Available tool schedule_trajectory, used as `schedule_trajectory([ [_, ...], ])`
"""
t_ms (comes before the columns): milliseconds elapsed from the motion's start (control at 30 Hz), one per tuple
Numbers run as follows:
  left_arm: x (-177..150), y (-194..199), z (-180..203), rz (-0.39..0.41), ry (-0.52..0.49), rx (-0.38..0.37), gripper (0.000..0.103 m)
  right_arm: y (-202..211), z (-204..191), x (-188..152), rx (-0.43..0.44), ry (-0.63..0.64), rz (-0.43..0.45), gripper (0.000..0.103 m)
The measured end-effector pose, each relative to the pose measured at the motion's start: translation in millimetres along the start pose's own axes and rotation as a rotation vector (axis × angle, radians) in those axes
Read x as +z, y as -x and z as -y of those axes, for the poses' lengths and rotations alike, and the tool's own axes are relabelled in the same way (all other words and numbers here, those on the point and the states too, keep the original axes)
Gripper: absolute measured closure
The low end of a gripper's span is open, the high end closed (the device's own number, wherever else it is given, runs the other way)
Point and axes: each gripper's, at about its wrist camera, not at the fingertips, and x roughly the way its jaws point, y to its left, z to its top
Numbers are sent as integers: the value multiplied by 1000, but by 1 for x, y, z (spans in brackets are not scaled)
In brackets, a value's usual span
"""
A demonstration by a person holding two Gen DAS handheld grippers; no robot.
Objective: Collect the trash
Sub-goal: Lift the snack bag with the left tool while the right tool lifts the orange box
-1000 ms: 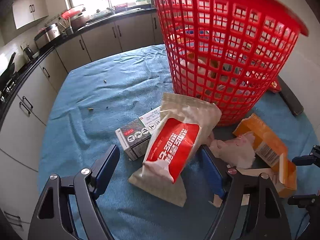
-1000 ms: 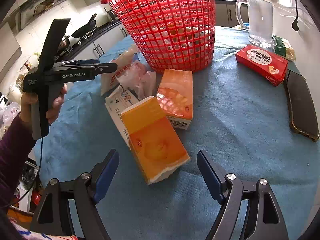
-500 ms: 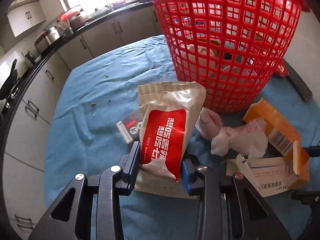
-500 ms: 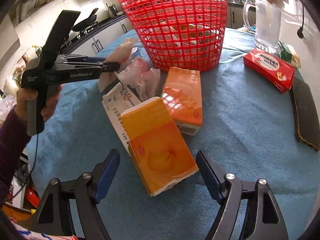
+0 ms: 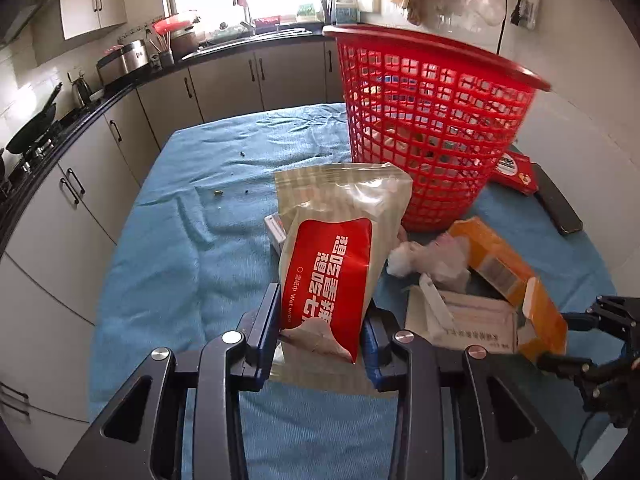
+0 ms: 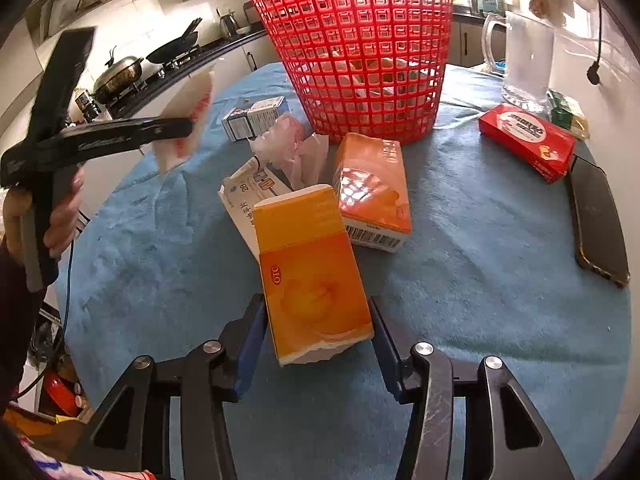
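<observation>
My left gripper [image 5: 320,340] is shut on a beige and red wet-wipes packet [image 5: 340,248] and holds it lifted above the blue cloth, in front of the red mesh basket [image 5: 428,120]. The basket also shows in the right wrist view [image 6: 360,40]. My right gripper [image 6: 318,344] has closed onto the near end of an orange OTC box [image 6: 312,280] lying on the cloth. Beside that box lie a second orange box [image 6: 372,188], a white medicine box [image 6: 248,196] and crumpled tissue [image 6: 296,148].
A grey-white box [image 6: 256,120] lies left of the basket. A red box [image 6: 528,140], a black phone [image 6: 596,220] and a glass jug [image 6: 524,60] are at the right. Kitchen cabinets [image 5: 80,184] run along the table's left.
My left gripper closed on the wet-wipes packet and lifted it off the cloth. My right gripper moved forward and closed on the orange OTC box.
</observation>
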Motion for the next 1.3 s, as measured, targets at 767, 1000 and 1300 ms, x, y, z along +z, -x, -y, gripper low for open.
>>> schedule_trajectory([
  [767, -50, 92, 8, 91, 36, 104, 68, 64, 0, -37, -24, -78, 122, 48],
  [1000, -53, 112, 18, 132, 7, 136, 68, 86, -3, -39, -18, -103, 183, 48],
  [1300, -46, 119, 24, 149, -10, 178, 68, 106, 6, -36, 5, -159, 253, 48],
])
